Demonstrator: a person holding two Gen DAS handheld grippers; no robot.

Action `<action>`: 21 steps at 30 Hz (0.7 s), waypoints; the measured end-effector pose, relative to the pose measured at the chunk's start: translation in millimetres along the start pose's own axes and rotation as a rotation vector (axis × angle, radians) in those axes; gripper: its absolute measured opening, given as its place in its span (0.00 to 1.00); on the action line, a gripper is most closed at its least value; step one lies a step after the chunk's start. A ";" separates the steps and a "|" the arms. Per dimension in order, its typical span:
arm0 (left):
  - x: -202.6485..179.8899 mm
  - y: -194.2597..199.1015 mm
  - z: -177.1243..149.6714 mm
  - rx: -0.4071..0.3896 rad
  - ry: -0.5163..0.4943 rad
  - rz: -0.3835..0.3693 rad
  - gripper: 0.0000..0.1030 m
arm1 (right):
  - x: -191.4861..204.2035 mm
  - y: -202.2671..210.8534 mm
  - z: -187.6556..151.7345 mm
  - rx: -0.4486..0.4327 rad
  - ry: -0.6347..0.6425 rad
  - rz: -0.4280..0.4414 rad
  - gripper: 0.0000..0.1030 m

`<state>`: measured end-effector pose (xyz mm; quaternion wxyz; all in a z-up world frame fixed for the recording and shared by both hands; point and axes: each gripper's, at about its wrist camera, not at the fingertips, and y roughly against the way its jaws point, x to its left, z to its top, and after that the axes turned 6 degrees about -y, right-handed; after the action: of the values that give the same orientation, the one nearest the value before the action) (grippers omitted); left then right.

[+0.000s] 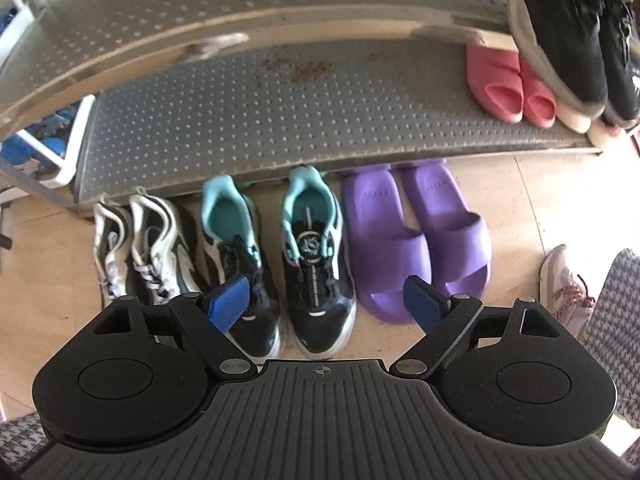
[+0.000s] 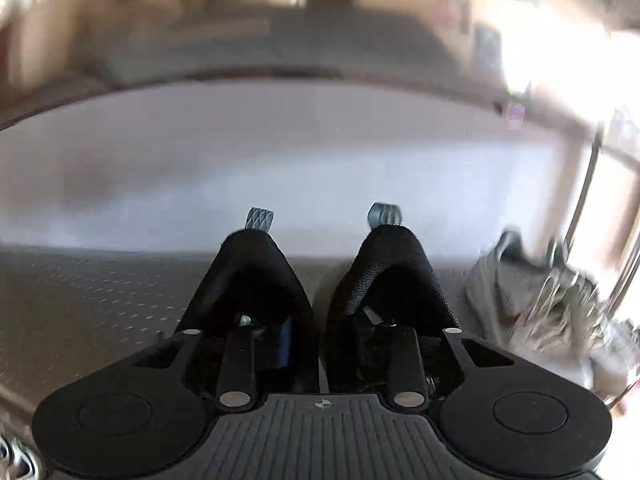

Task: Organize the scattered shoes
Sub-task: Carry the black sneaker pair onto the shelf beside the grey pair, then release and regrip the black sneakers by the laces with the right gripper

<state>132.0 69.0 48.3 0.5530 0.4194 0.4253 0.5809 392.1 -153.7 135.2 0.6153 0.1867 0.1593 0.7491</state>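
Note:
In the left wrist view my left gripper (image 1: 326,300) hangs open above the floor, its blue pads (image 1: 228,300) either side of the toe of a black-and-teal sneaker (image 1: 316,256). That shoe's mate (image 1: 236,248) lies just left of it. In the right wrist view my right gripper (image 2: 320,344) is shut on a pair of black shoes (image 2: 256,276), one finger inside each heel opening and the inner walls pinched between them. The pads are mostly hidden by the heels. The pair is above a grey perforated shelf (image 2: 80,300).
White-and-black sneakers (image 1: 144,248) and purple slides (image 1: 416,240) line the floor in front of the rack's lower shelf (image 1: 280,120). Pink slides (image 1: 508,84) sit on it, black shoes (image 1: 580,32) above. A grey sneaker (image 2: 520,296) lies right. A person's patterned leg (image 1: 616,320) stands near.

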 end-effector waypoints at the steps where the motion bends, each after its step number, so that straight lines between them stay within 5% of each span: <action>1: -1.6 -1.1 -0.4 0.004 -0.005 -0.003 0.86 | -7.4 -10.6 1.5 0.024 -0.050 0.001 0.30; 6: -13.2 -5.2 -0.2 0.021 -0.034 -0.029 0.86 | -10.7 -19.2 14.7 0.099 -0.005 0.008 0.39; 11: -18.0 -5.3 0.1 0.022 -0.040 -0.036 0.86 | -18.1 0.1 9.2 0.072 0.003 0.073 0.64; 16: -18.7 -6.6 -3.5 0.034 -0.032 -0.047 0.86 | -23.5 -15.3 -15.6 -0.072 0.055 0.034 0.57; 21: -18.0 -12.8 -1.0 0.053 -0.043 -0.034 0.86 | -17.1 -40.9 -1.0 -0.165 0.046 -0.013 0.59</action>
<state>135.3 51.3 35.4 0.5604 0.4388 0.4355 0.5511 429.8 -162.7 113.7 0.6297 0.1171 0.1126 0.7597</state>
